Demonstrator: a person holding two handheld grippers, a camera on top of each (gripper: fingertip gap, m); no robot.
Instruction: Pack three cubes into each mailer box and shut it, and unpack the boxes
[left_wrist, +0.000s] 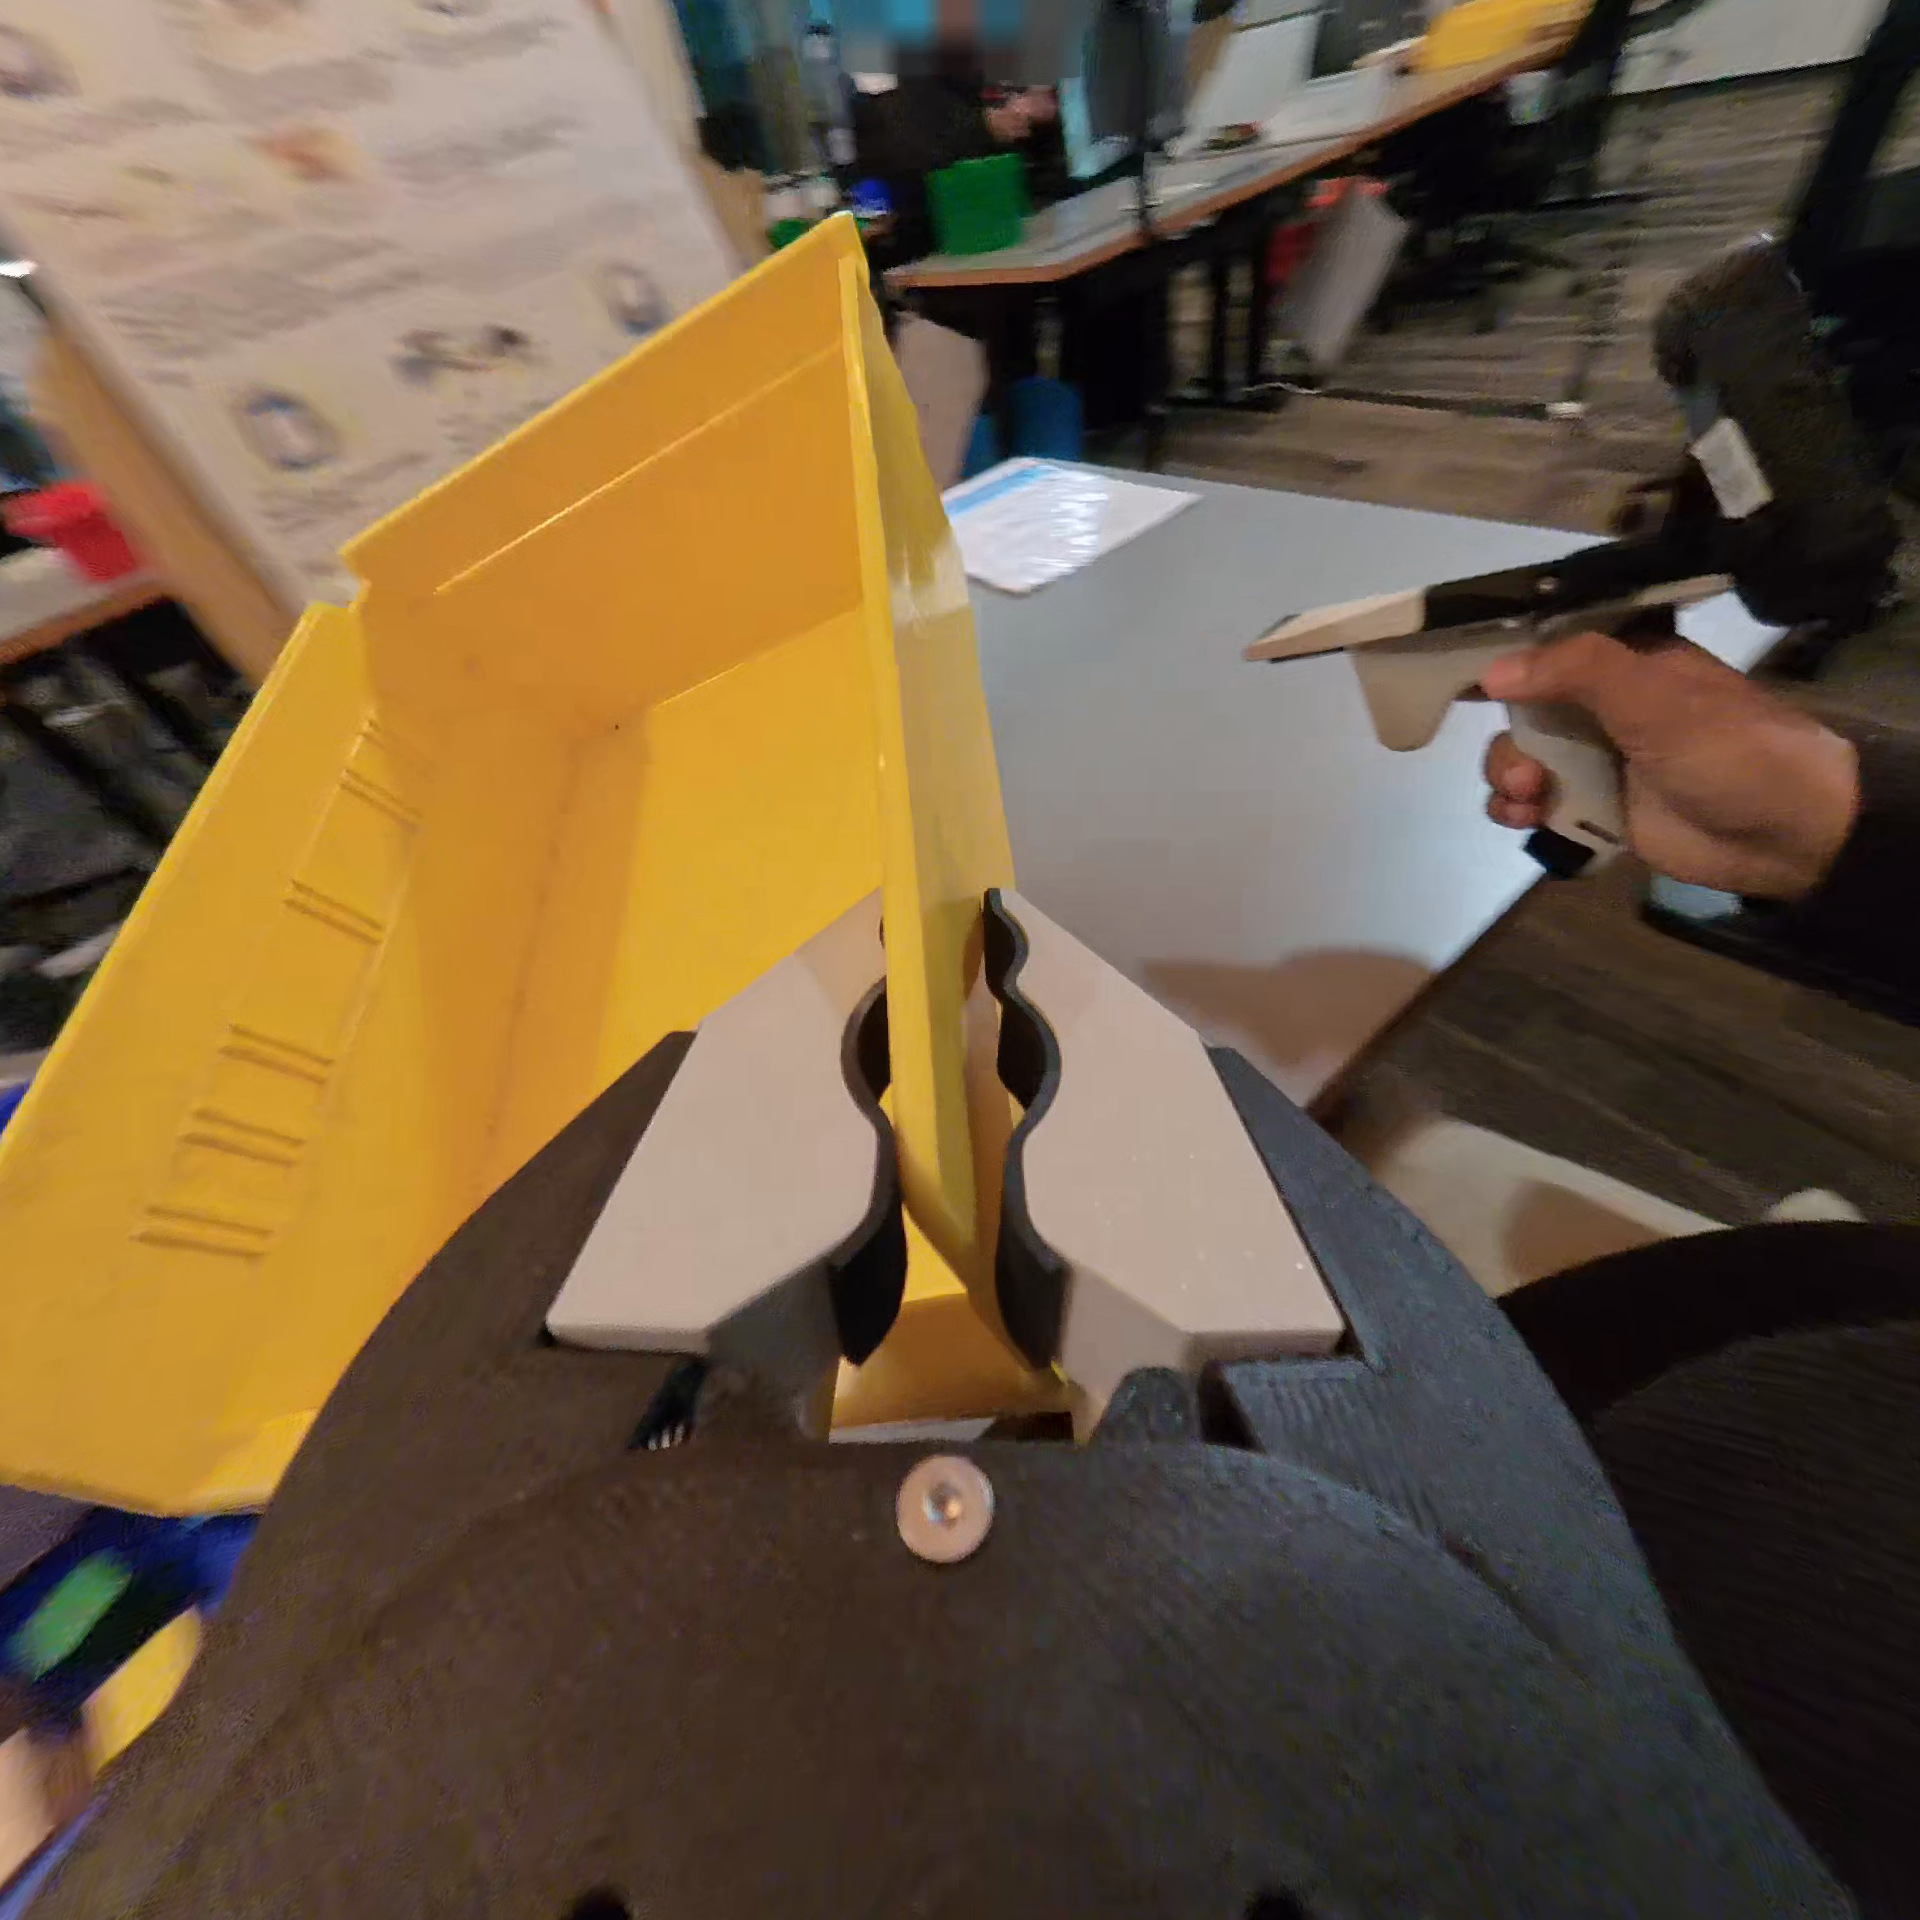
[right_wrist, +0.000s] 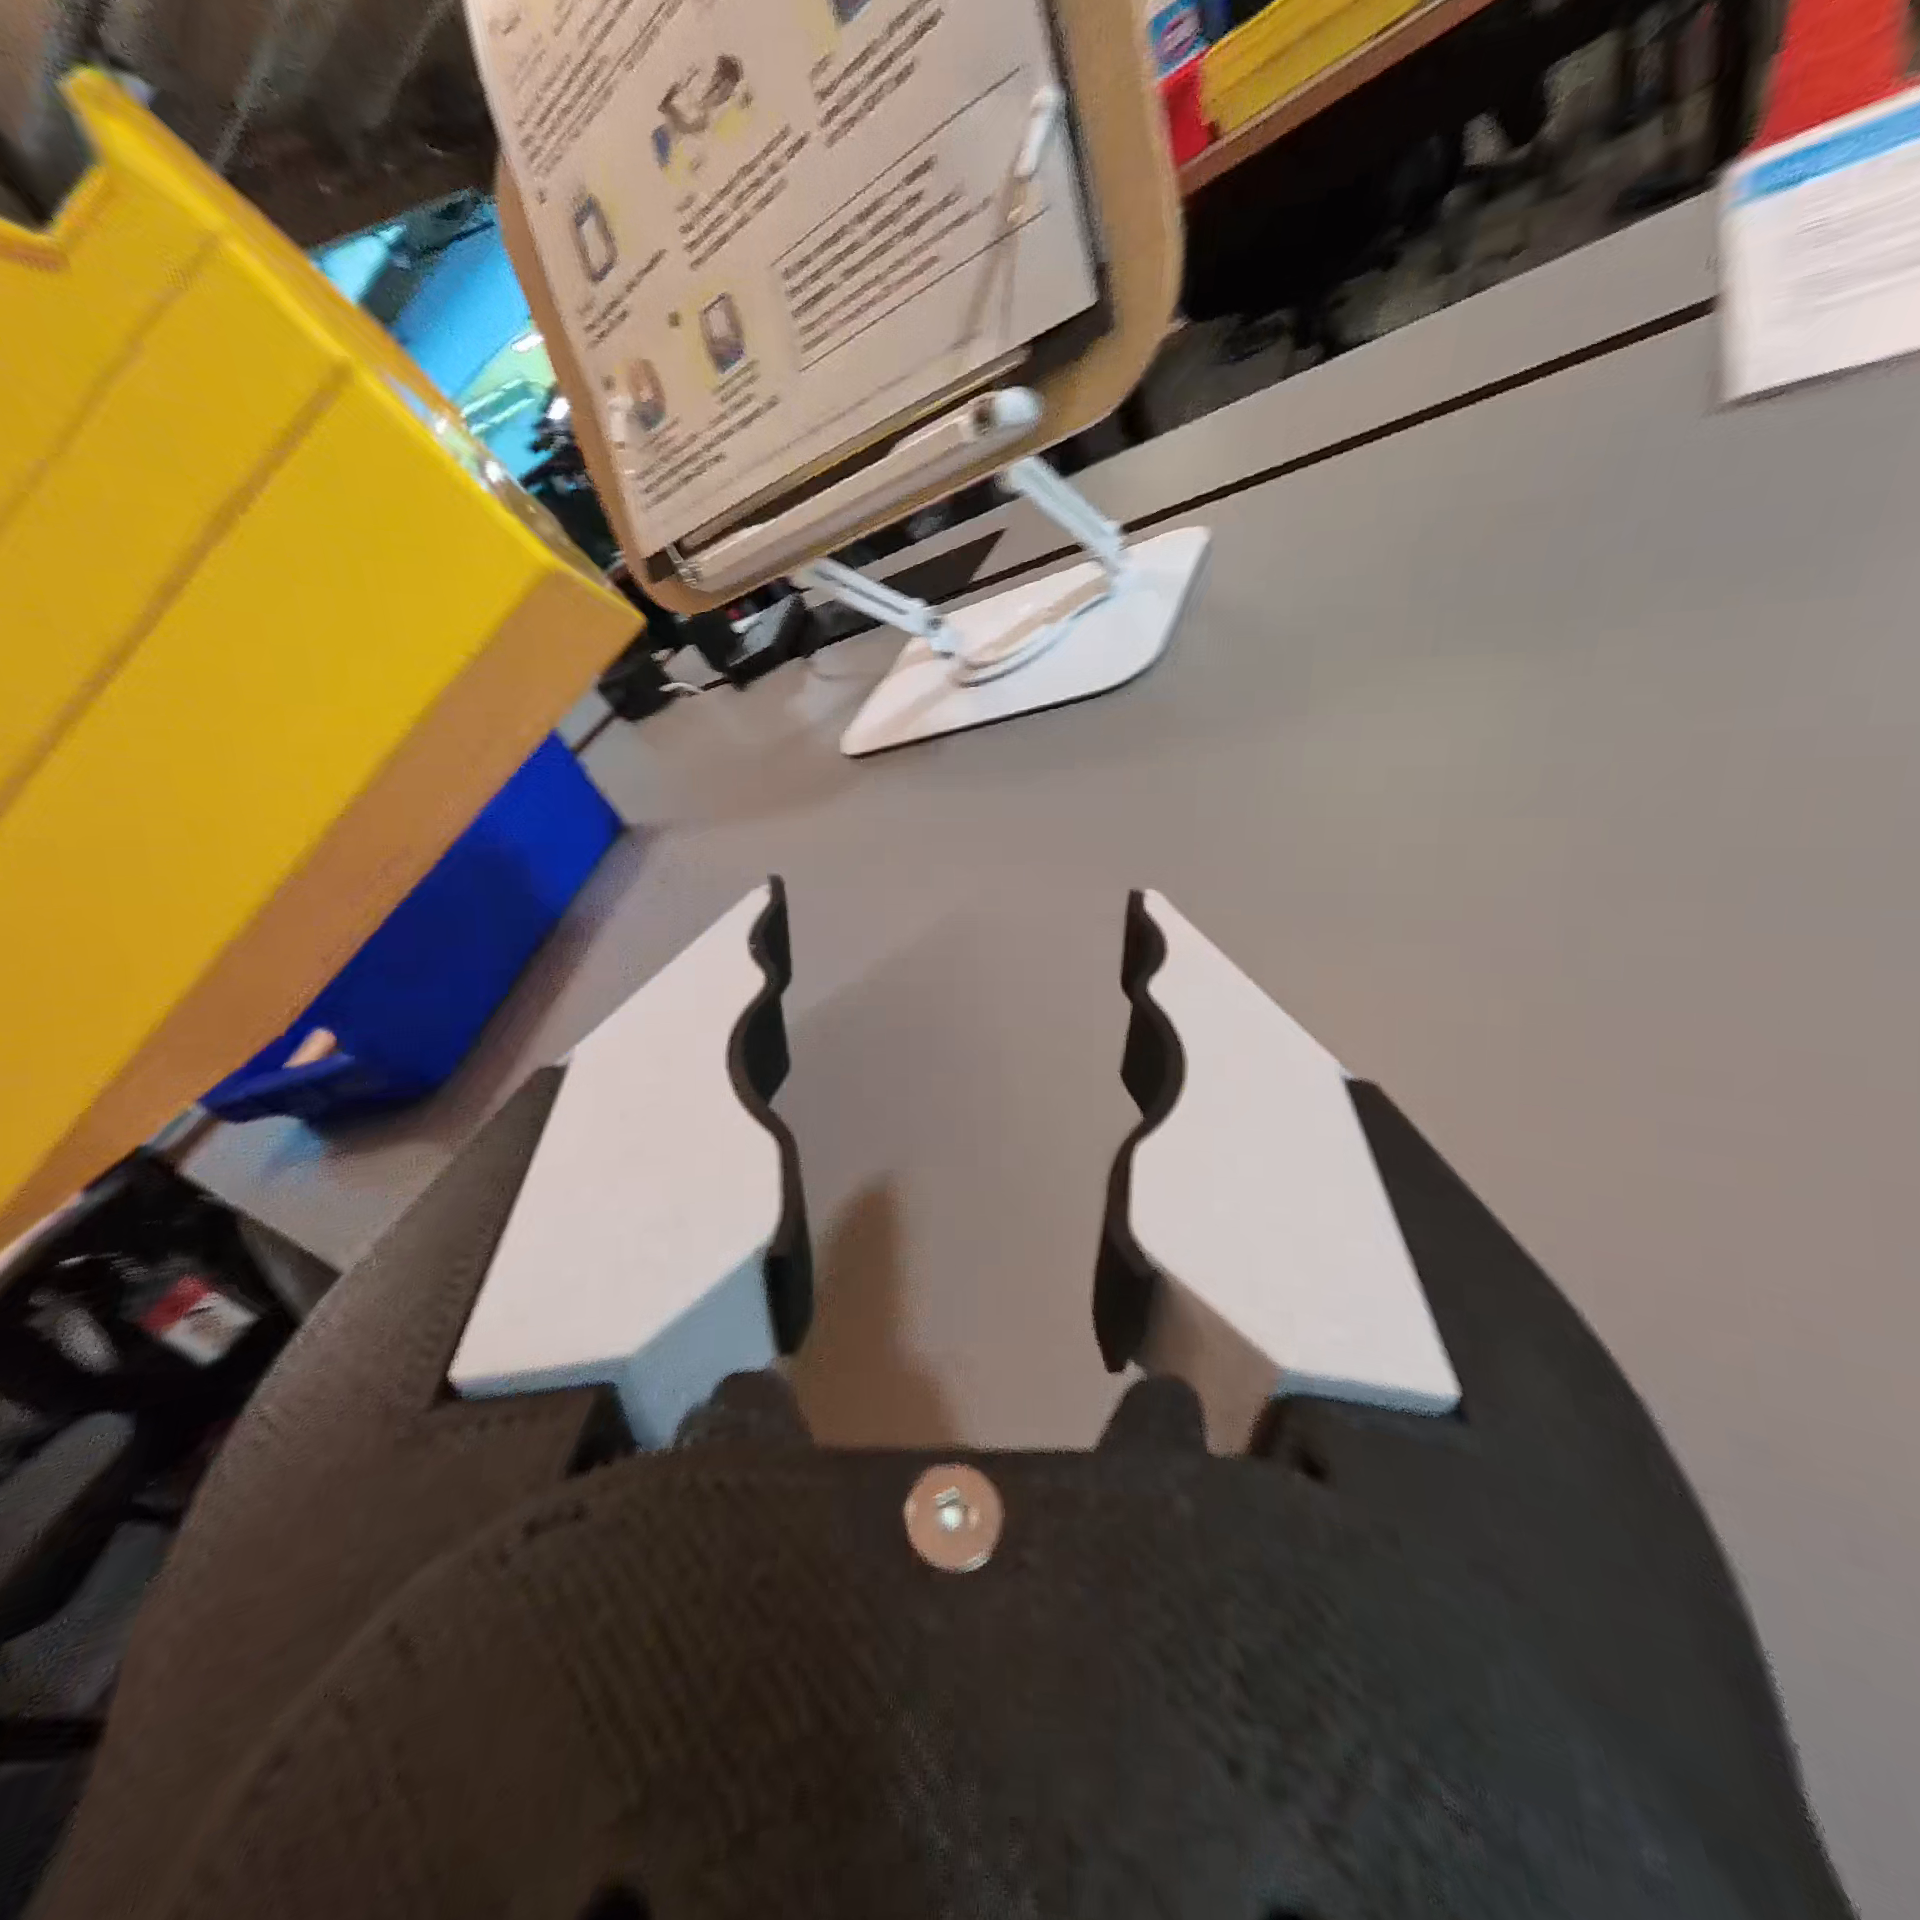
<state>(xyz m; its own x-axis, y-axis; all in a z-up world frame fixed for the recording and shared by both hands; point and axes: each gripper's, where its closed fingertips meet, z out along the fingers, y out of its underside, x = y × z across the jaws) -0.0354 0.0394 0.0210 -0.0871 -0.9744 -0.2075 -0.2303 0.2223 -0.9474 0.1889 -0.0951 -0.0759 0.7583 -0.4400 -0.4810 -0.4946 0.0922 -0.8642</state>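
Yellow cardboard fills the left wrist view: the left gripper (left_wrist: 940, 1049) pinches one side wall of an open yellow mailer box (left_wrist: 499, 862), its two fingers pressed onto the thin panel from either side, and the box hangs tilted in the air with its hollow inside facing the camera and no cube visible in it. Beyond it lies the grey table (left_wrist: 1195, 748), bearing a white sheet with a blue band (left_wrist: 1060, 520) at its far edge. To the right, a hand (left_wrist: 1683, 769) holds the right gripper (left_wrist: 1273, 646) above the table, well apart from the box. In the right wrist view that gripper's fingers (right_wrist: 665, 1122) stand spread wide with only bare tabletop between them. Left of them the yellow box shows from outside, and a blue box (right_wrist: 457, 935) rests on the table beneath it. Farther back a board with printed sheets (right_wrist: 810, 281) leans on a white stand (right_wrist: 1039, 644).
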